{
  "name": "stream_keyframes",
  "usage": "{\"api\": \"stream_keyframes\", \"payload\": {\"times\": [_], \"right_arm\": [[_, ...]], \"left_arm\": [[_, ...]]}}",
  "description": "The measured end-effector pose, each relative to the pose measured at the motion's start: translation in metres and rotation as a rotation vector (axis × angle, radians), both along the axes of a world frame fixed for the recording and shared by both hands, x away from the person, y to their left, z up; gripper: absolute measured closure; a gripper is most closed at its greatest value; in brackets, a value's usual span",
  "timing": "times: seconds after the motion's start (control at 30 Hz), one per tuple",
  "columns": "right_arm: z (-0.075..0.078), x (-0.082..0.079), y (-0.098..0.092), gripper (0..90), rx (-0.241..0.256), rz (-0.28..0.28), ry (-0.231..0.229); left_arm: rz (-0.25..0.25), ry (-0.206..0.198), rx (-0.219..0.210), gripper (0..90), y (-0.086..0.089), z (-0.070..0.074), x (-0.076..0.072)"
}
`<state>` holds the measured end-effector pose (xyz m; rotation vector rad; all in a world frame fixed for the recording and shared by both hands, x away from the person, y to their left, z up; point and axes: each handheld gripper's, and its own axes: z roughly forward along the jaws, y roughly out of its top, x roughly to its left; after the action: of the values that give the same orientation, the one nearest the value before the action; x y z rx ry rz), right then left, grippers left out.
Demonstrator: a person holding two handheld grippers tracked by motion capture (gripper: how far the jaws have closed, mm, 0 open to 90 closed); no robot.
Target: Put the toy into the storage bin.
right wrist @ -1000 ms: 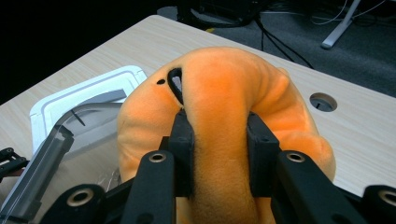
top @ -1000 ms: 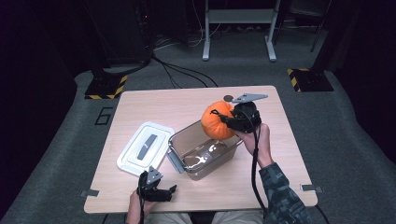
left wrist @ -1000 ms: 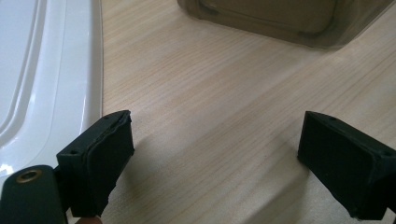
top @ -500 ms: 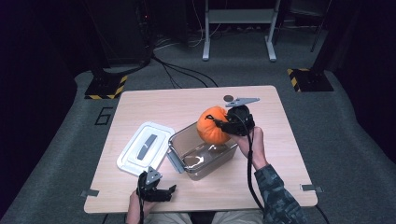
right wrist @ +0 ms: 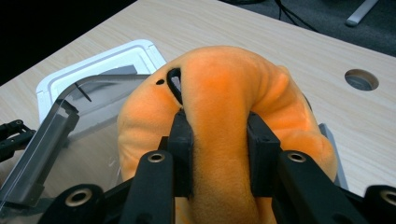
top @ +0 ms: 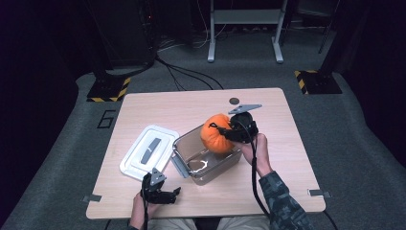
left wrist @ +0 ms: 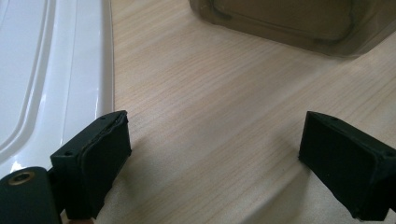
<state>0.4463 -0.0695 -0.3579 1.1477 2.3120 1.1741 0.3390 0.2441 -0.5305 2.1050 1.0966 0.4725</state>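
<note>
I have the orange plush pumpkin (right wrist: 224,121) pinched in my right gripper (right wrist: 219,154), the two jaws pressed into a fold of its fabric so that the stuffing bulges up between them. In the high view the pumpkin (top: 216,133) sits just right of the middle of the frame, hanging over the far right rim of the clear plastic box (top: 206,160), with my right gripper (top: 229,132) at its right side. It is over the box, but I can't tell whether its underside touches the rim.

It looks soft and light to me: it gives wherever I squeeze, so there is nothing to break and little weight to fight. The fuzzy cover should not slip, but a thin pinch of fabric could pull loose, so I judge a deep bite across one fat rib, as I have now, the safest hold. Squashed like this it may also spring wide on release, so it wants room in the box.

My left gripper (top: 163,194) rests low on the table (top: 191,108) at the bottom left of the high view, its jaws spread wide with nothing between them. In its own view the white lid (left wrist: 51,70) lies at the left edge and a corner of the box (left wrist: 289,23) shows at the top.
</note>
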Motion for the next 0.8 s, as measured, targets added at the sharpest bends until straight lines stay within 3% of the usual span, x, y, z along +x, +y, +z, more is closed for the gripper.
{"api": "stream_keyframes", "payload": {"times": [0.33,0.8], "right_arm": [[-0.011,0.001,0.003,67.1,-0.018,0.008,0.022],[-0.033,0.008,0.003,65.3,-0.053,0.009,0.098]], "left_arm": [[0.0,-0.002,0.001,8.6,0.0,0.0,0.0],[-0.001,-0.003,-0.001,8.6,0.0,0.0,0.0]]}}
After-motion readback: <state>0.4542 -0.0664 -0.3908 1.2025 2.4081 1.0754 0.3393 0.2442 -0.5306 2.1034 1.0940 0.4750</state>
